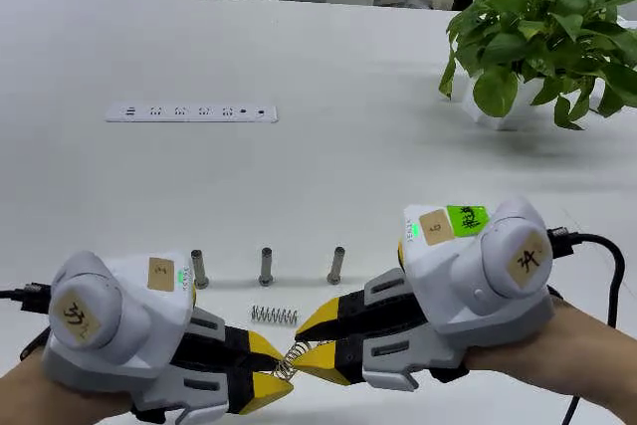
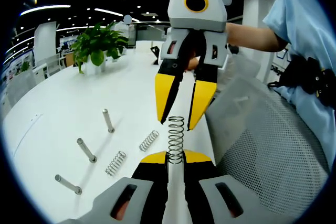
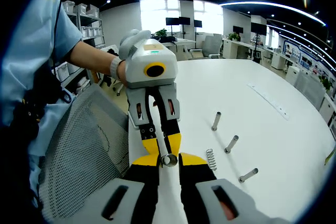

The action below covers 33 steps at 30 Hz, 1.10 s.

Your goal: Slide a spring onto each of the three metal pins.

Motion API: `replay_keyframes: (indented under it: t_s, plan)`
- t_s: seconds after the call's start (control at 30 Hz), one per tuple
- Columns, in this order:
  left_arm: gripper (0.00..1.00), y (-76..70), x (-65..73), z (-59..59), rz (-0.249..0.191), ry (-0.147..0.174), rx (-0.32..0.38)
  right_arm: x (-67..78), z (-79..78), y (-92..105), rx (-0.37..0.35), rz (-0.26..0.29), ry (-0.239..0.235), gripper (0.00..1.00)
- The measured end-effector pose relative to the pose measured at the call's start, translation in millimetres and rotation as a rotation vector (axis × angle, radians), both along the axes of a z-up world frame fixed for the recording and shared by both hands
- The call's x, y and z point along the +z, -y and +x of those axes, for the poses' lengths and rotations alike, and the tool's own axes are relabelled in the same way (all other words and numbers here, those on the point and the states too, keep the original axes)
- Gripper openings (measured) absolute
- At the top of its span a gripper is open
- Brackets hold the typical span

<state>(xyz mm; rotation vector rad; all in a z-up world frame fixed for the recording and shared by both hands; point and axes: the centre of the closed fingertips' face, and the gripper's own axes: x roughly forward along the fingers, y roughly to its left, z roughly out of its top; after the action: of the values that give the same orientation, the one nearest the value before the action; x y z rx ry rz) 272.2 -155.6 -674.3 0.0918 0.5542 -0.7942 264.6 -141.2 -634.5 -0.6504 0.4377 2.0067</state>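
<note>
Three short metal pins stand upright in a row on the white table: left pin [image 1: 199,268], middle pin [image 1: 266,265], right pin [image 1: 336,264]. None carries a spring. My left gripper [image 1: 282,370] is shut on a small spring [image 2: 176,139] that points forward out of its jaws. Facing it tip to tip, my right gripper [image 2: 178,124] stands open with its fingertips either side of the spring's free end [image 3: 169,159]. A loose spring [image 1: 274,316] lies just in front of the pins; the left gripper view shows a second loose spring [image 2: 115,162] beside it.
A white power strip [image 1: 191,112] lies farther back on the table. A potted plant [image 1: 537,37] stands at the back right. A black cable [image 1: 609,258] trails from the right gripper. A grey mesh chair [image 2: 262,145] is beside the person.
</note>
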Motion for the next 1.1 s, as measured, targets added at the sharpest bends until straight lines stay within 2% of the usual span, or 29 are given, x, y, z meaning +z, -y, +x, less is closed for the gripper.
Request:
replay_keyframes:
  t_s: [0.07, 0.17, 0.3, 0.53, 0.7, 1.1]
  plan:
    - [0.09, 0.3, 0.0, 0.1, 0.007, -0.001, -0.007, -0.7, -0.1, 1.9, 0.027, -0.031, 0.011, 0.23]
    - [0.09, 0.0, 0.3, 1.2, 0.014, 0.001, -0.018, -0.7, 1.6, 1.9, 0.089, -0.051, 0.067, 0.22]
    - [0.09, 3.2, 3.2, 4.0, 0.018, 0.007, -0.029, -6.8, 0.0, 5.0, 0.176, -0.117, 0.11, 0.19]
    - [0.09, 7.0, 3.5, 5.3, 0.021, 0.011, -0.05, -16.5, -0.9, 4.6, 0.247, -0.174, 0.143, 0.15]
    - [0.09, 9.6, 3.5, 5.4, 0.02, 0.01, -0.053, -24.4, 0.4, 6.9, 0.268, -0.2, 0.155, 0.15]
    - [0.09, 15.0, 0.2, 5.0, 0.017, 0.003, -0.065, -29.0, -2.4, 11.2, 0.276, -0.222, 0.149, 0.13]
